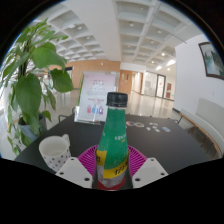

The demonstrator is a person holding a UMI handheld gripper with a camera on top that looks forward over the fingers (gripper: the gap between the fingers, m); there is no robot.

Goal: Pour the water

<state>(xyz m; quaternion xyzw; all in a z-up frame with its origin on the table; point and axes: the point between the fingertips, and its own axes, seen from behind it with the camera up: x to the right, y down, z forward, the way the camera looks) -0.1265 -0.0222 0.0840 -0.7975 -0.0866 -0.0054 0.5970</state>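
Observation:
A green plastic bottle [113, 140] with a dark green cap and a yellow label stands upright between my fingers. Both pink pads press on its lower body, so my gripper [112, 170] is shut on it. The bottle's base is hidden by the fingers, so I cannot tell whether it rests on the dark table [160, 140] or is lifted. A white patterned paper cup [55, 151] stands upright on the table just left of my left finger [74, 170], apart from the bottle.
A large leafy potted plant [30, 85] stands at the left behind the cup. A white sign board [95, 98] stands beyond the table. A bench [205, 125] runs along the right wall. An open hall lies beyond.

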